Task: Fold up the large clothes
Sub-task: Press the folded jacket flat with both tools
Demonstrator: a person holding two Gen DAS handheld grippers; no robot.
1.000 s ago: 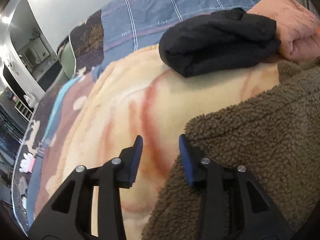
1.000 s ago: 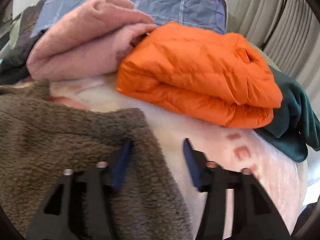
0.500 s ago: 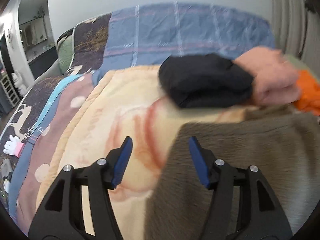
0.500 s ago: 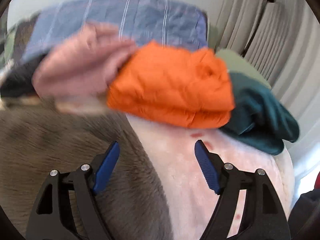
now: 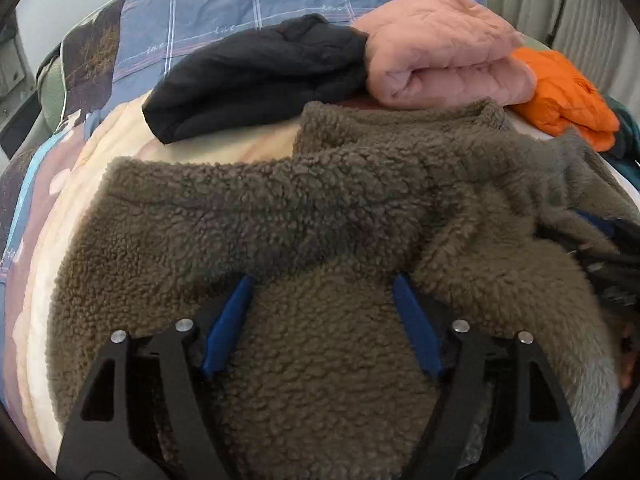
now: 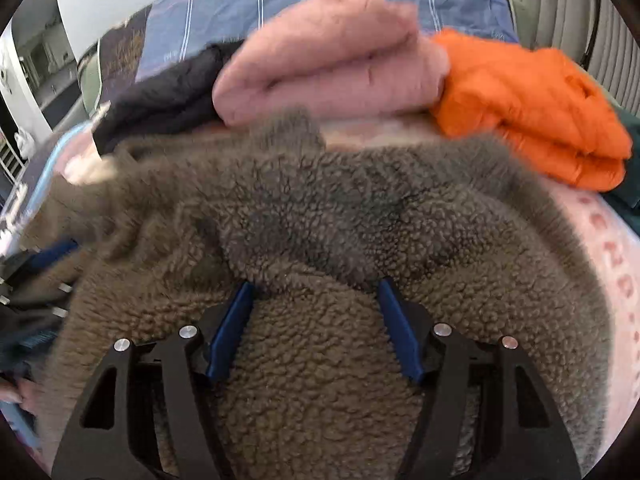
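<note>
Bed (image 5: 52, 208) spread with cream patterned blanket (image 5: 224, 144). Directly on it: brown fleece garment (image 5: 320, 216) in front; behind, in a row, folded black (image 5: 256, 76), pink (image 5: 444, 48), orange (image 5: 568, 92) clothes, touching.

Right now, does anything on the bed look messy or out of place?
Only the brown fleece jacket: it lies rumpled and half folded, bunched toward the right. Behind it the black, pink and orange garments sit neatly folded.

Perhaps "love" on checked sheet (image 5: 256, 4)
</note>
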